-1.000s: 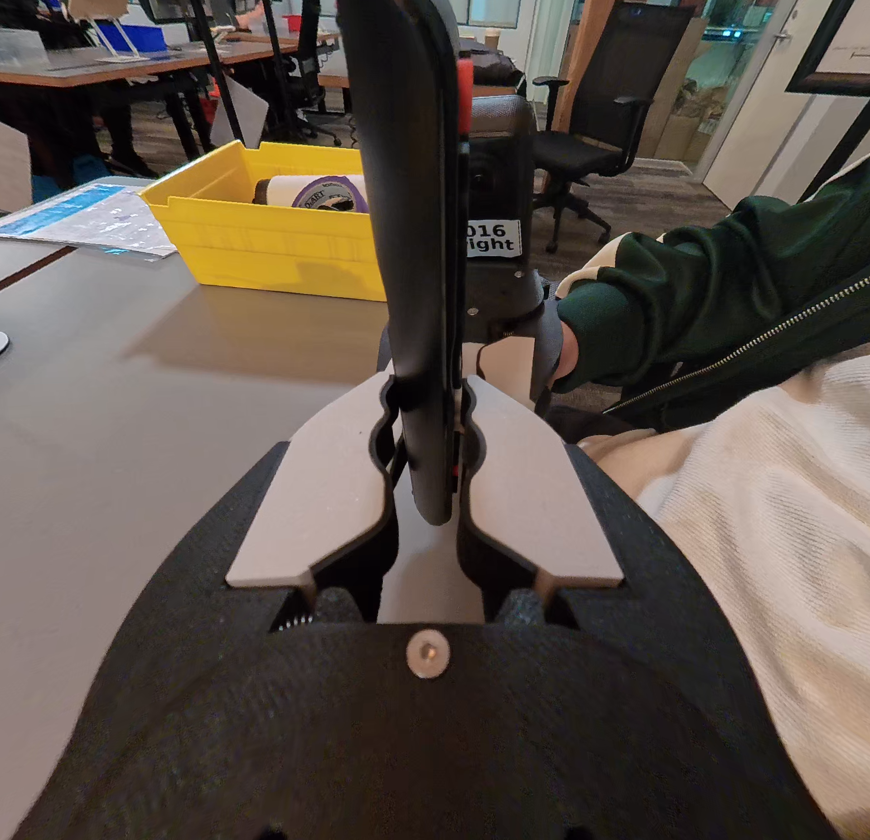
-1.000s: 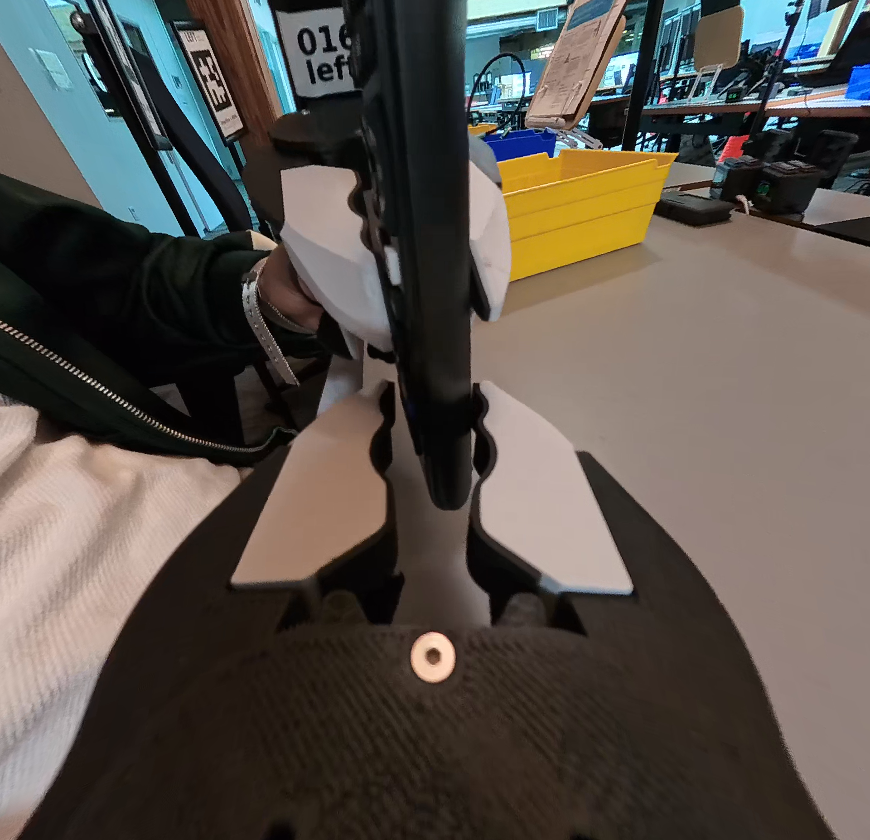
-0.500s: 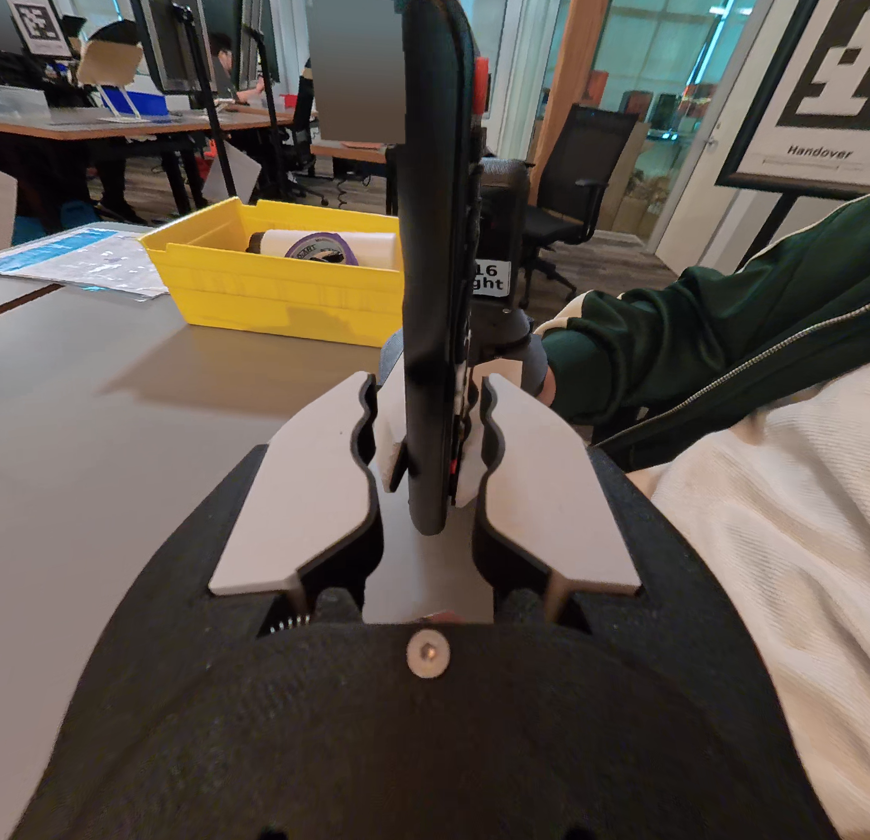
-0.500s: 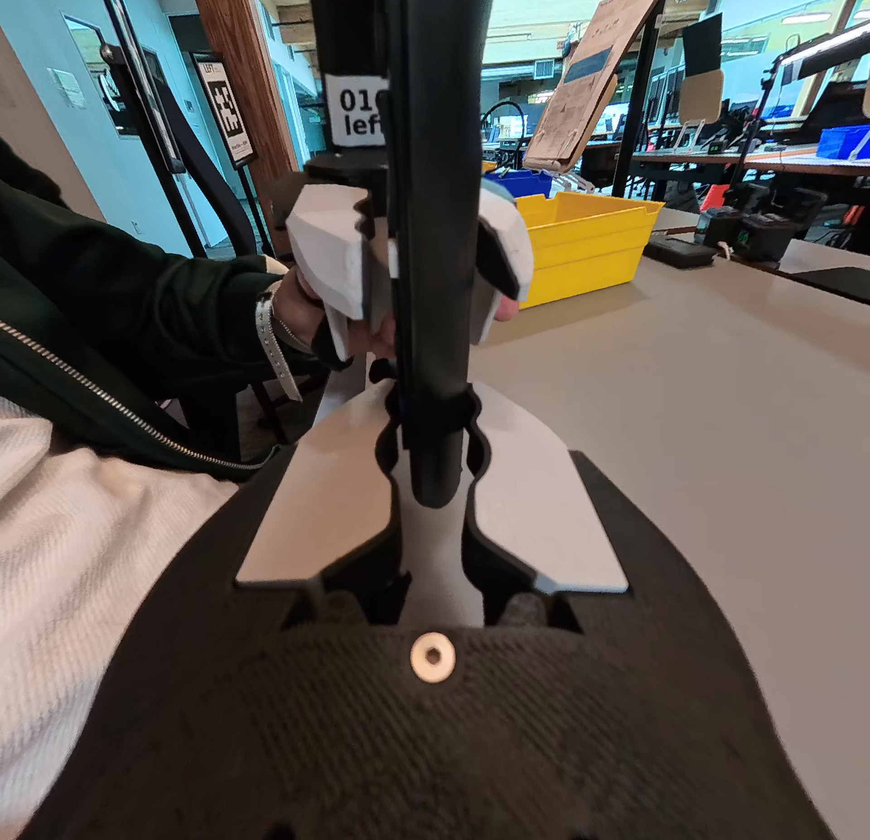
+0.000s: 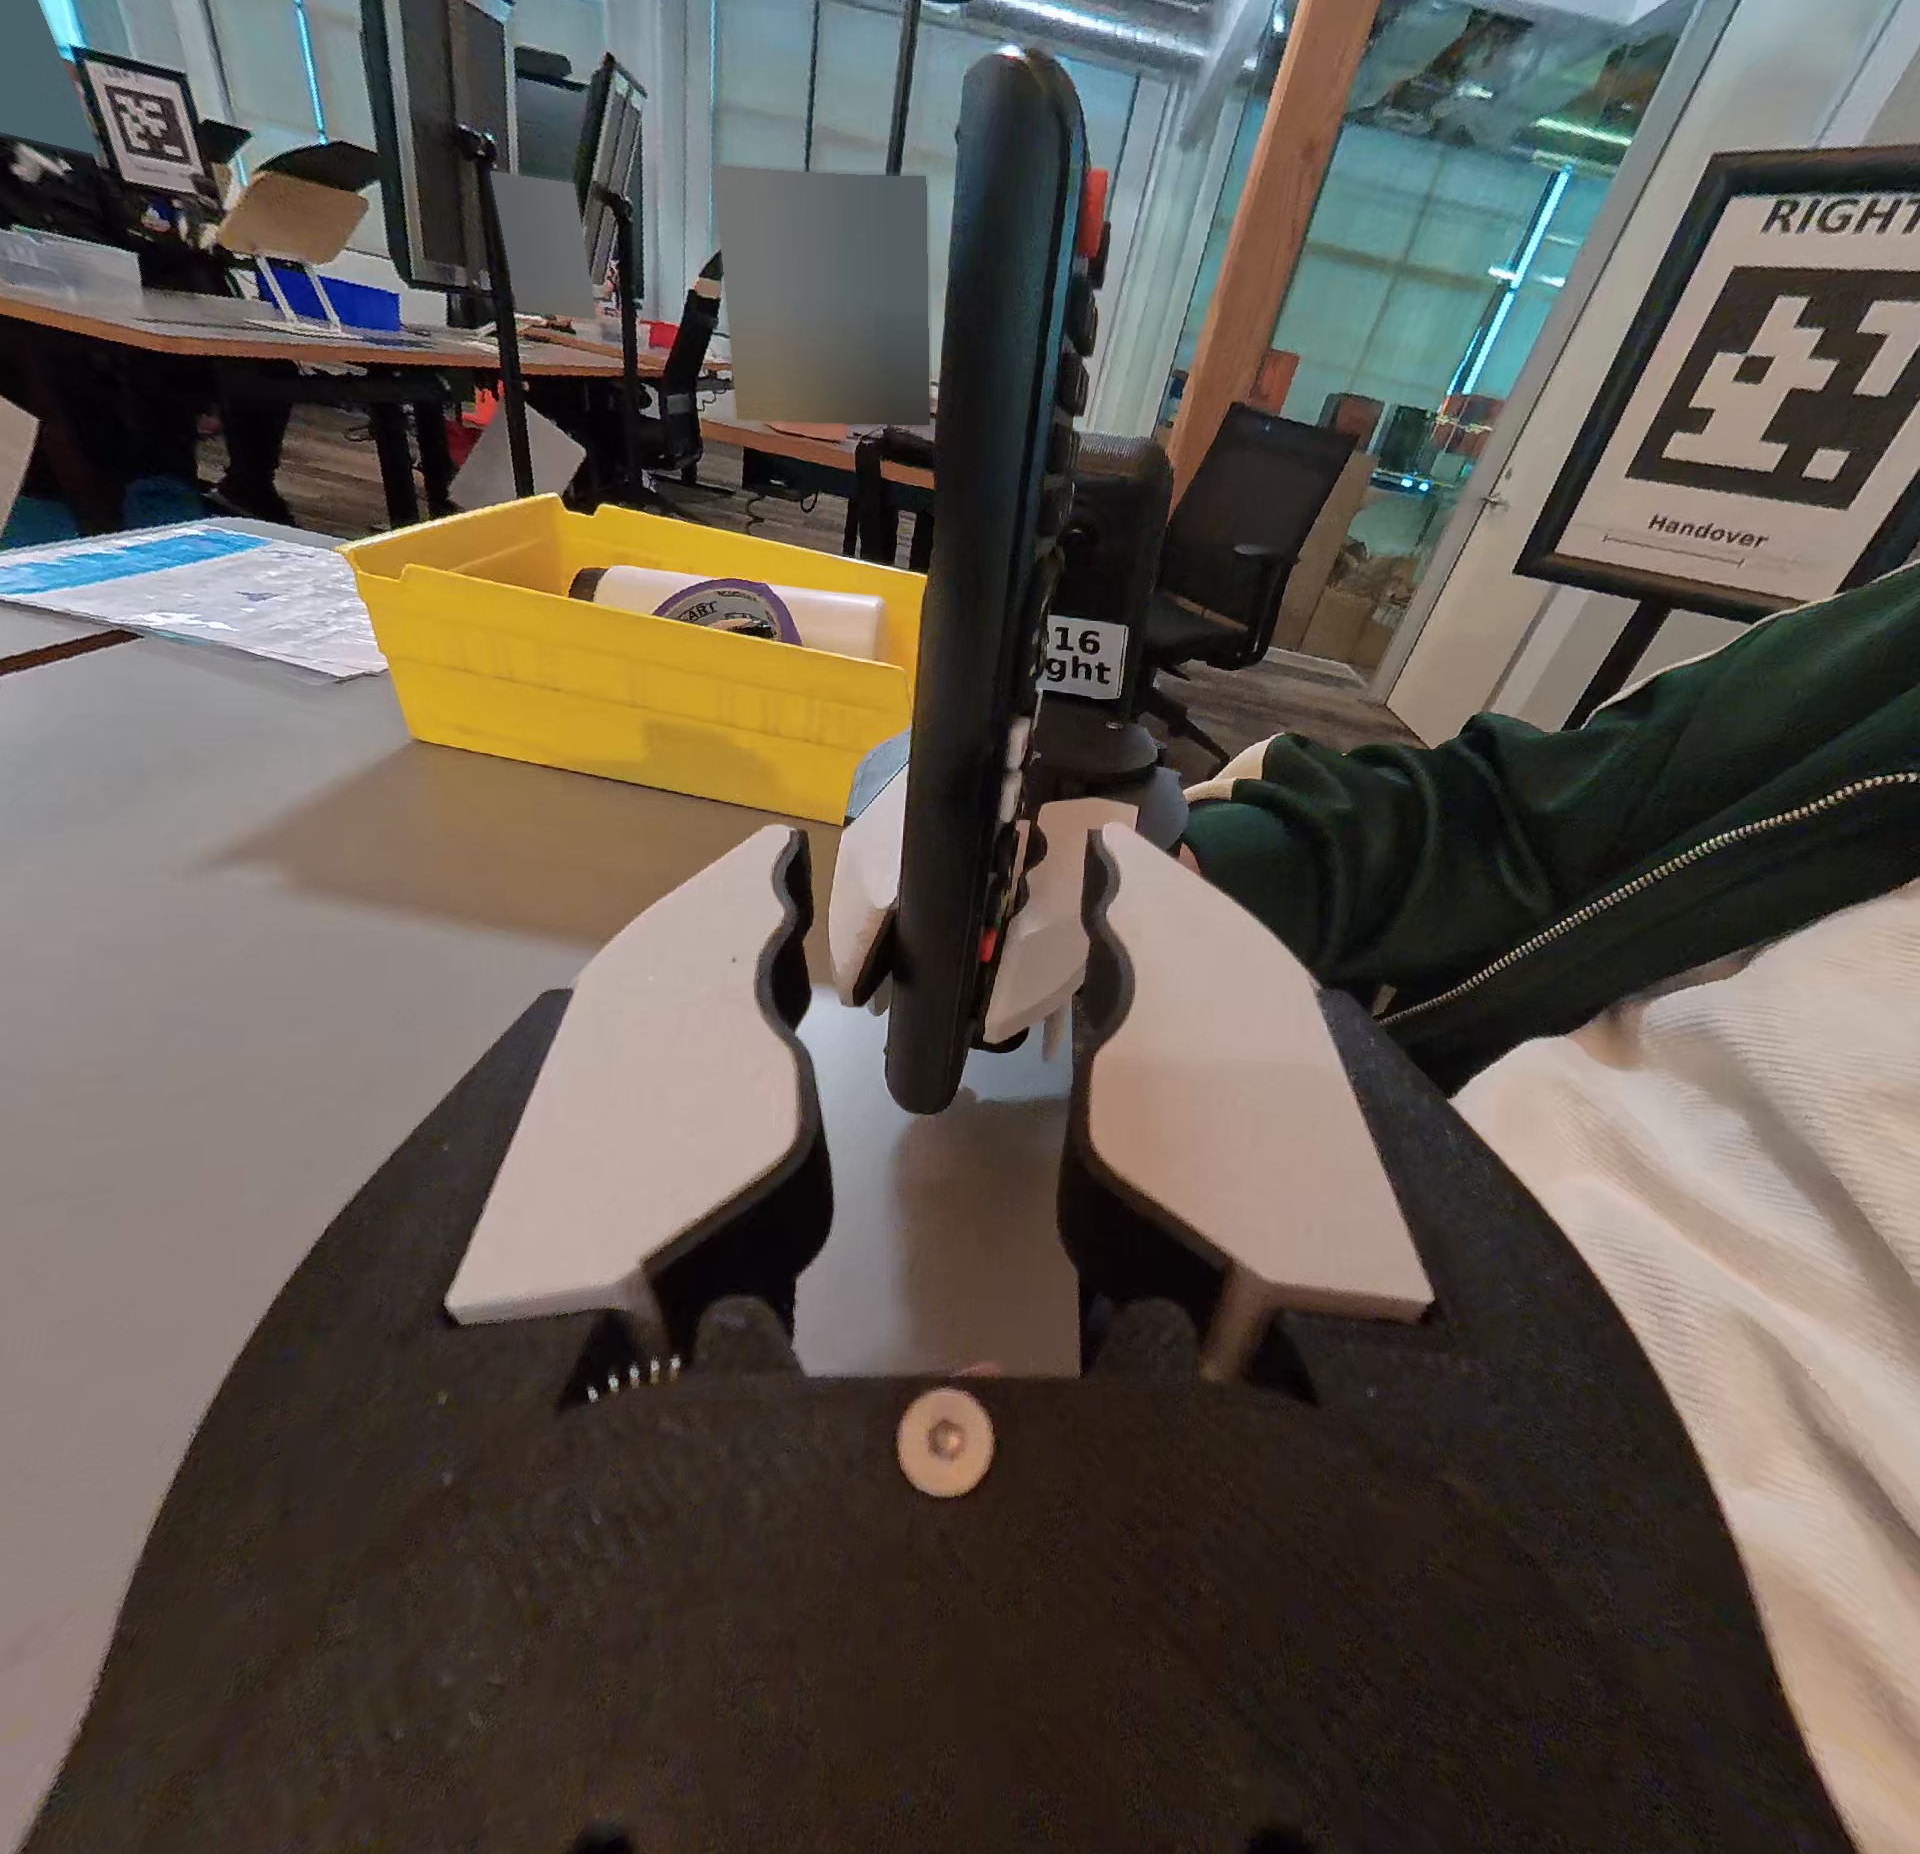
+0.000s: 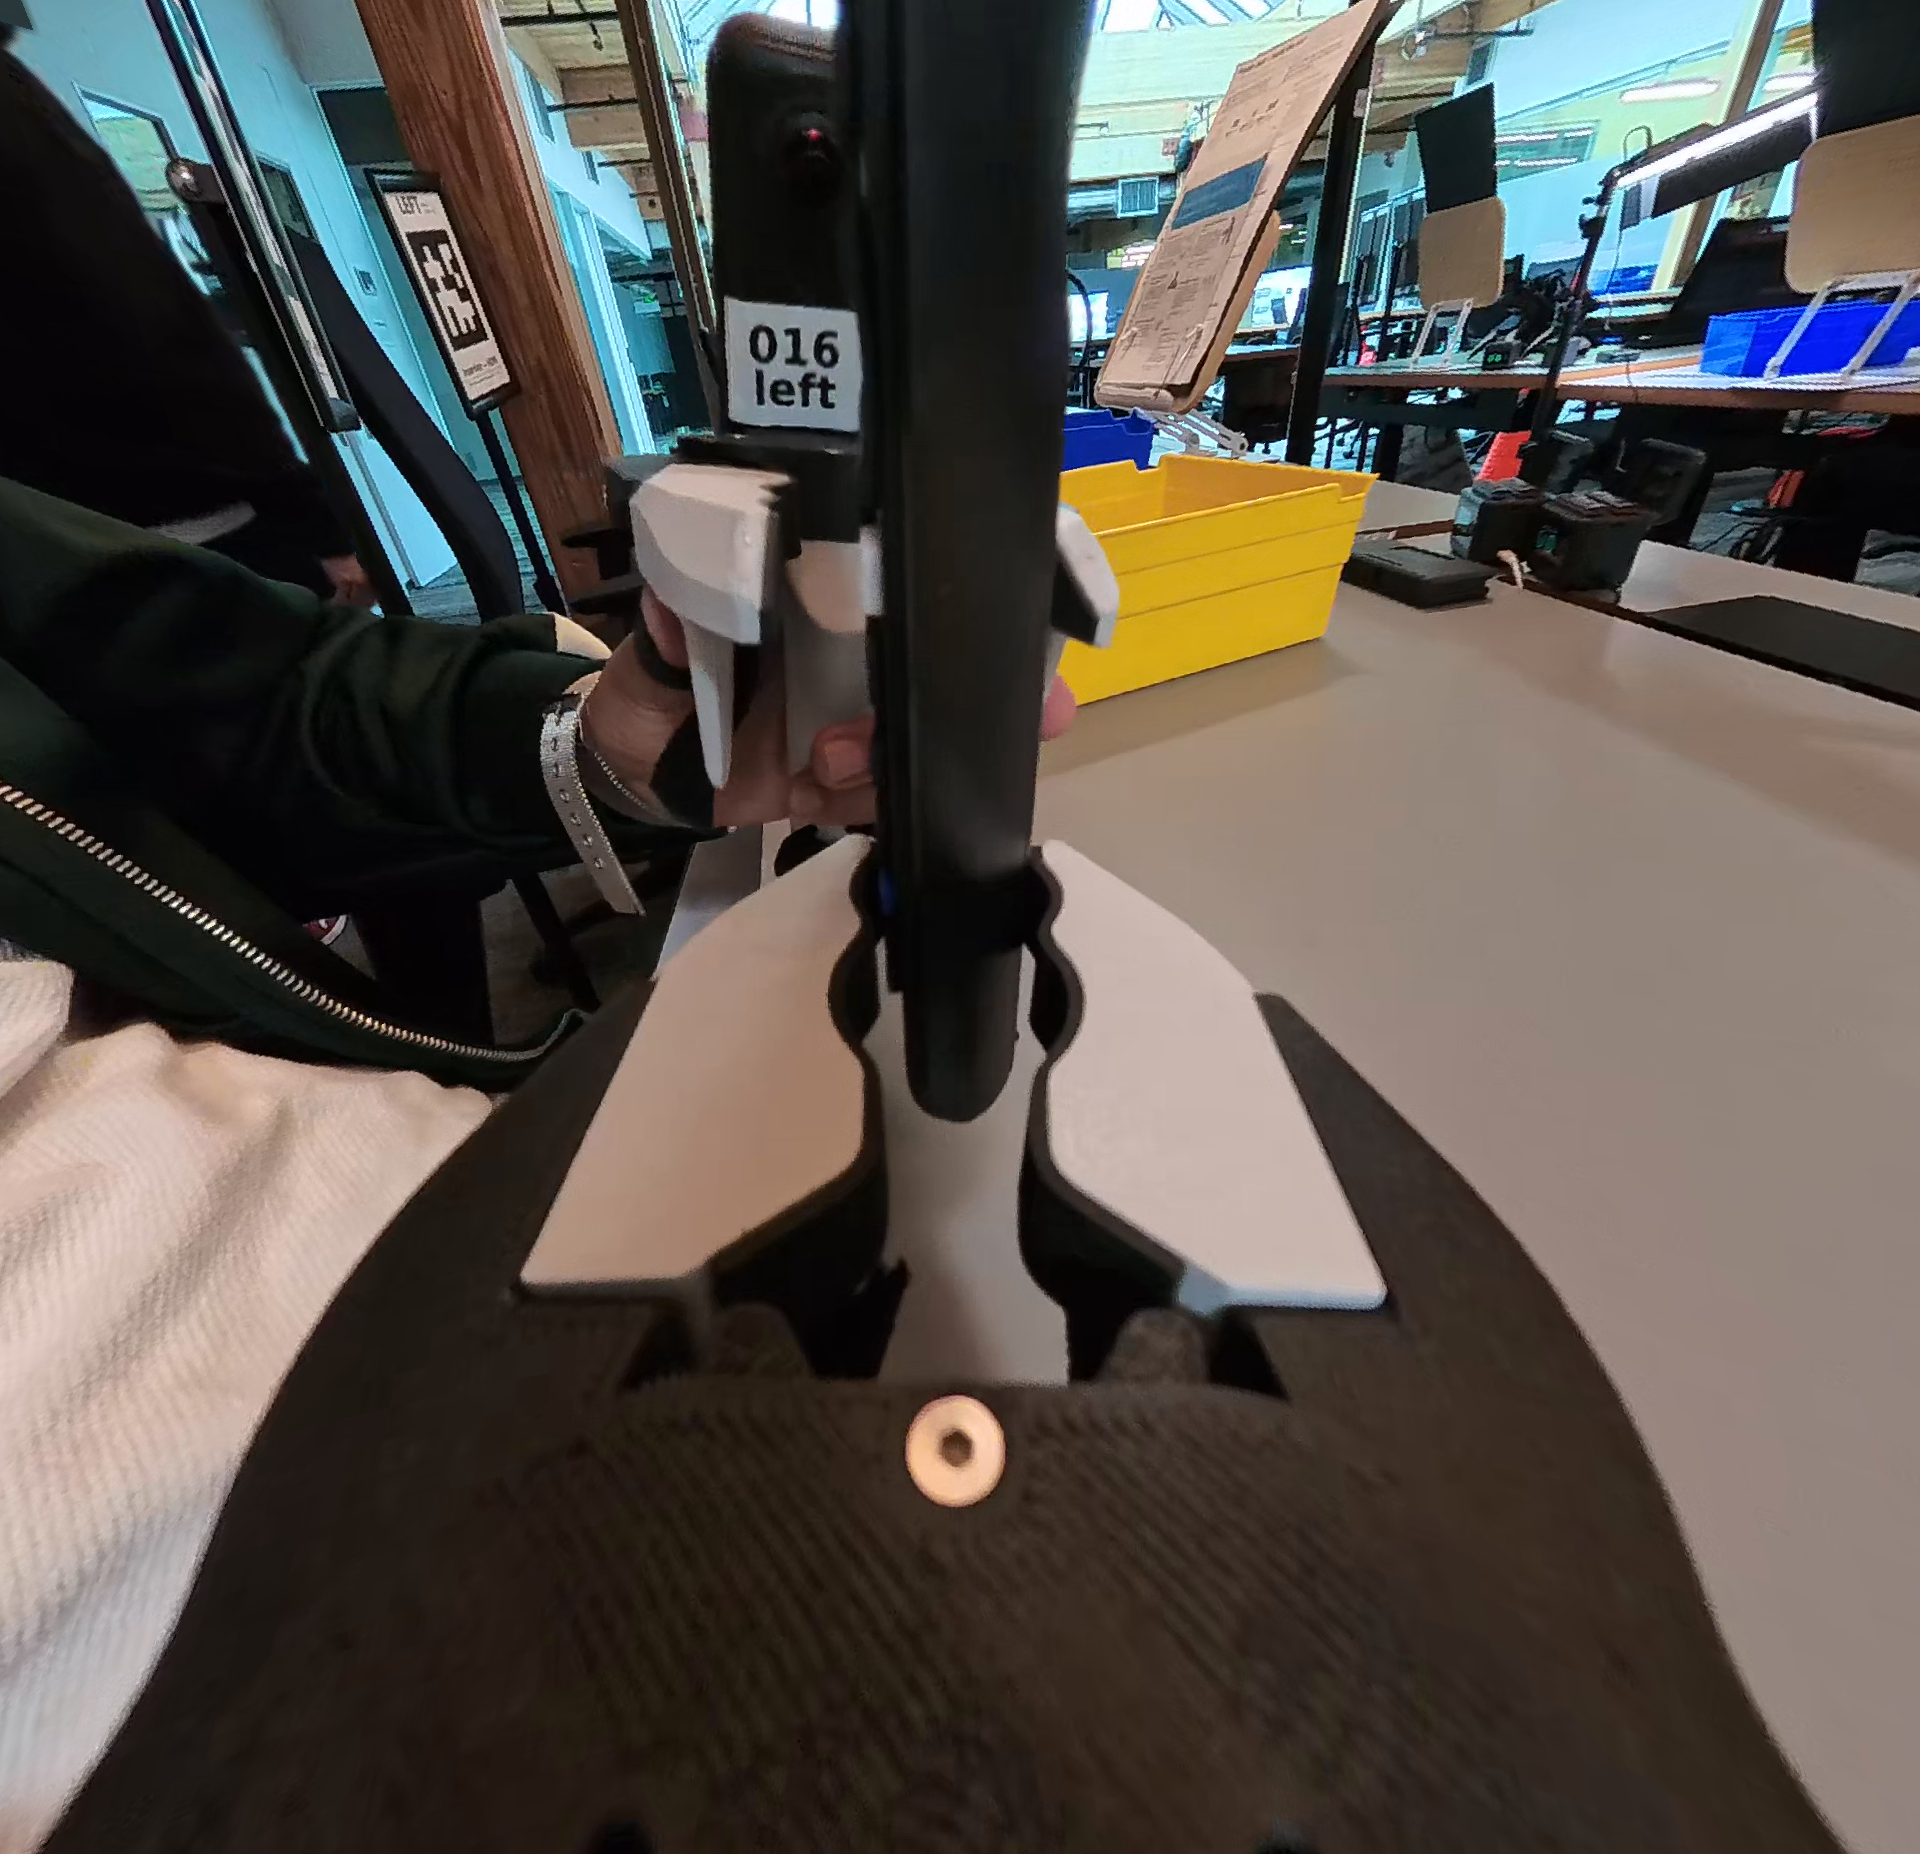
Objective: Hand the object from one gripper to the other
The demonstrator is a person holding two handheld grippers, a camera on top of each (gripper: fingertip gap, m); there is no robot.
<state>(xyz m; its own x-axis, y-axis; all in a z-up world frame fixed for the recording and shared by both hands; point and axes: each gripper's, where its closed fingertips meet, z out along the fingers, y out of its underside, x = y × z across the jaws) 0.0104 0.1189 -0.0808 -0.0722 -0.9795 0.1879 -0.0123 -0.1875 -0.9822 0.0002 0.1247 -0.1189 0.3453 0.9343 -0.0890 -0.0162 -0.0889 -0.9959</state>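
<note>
A black remote control (image 5: 997, 557) stands upright above the table edge. My right gripper (image 6: 954, 911) is shut on its lower end, and the remote (image 6: 966, 454) rises out of the top of that view. In the left wrist view the right gripper (image 5: 951, 931) shows just ahead, its white fingers (image 5: 862, 900) clamped on the remote. My left gripper (image 5: 945, 869) is open and empty, with its jaws apart on either side of the remote's lower end and not touching it. It also shows in the right wrist view (image 6: 894, 578), open behind the remote.
A yellow bin (image 5: 623, 682) holding a tape roll (image 5: 727, 604) and a white bottle stands on the grey table (image 5: 260, 921) beyond the grippers. It also shows in the right wrist view (image 6: 1205, 568). Dark devices (image 6: 1538, 537) sit further back. A person's green sleeves and white top are close by. The grippers' ends are close to 4 centimetres from one another.
My left gripper let go of the remote, opened wide and drew back a little. My right gripper closed on the remote's lower end and now holds it alone.
</note>
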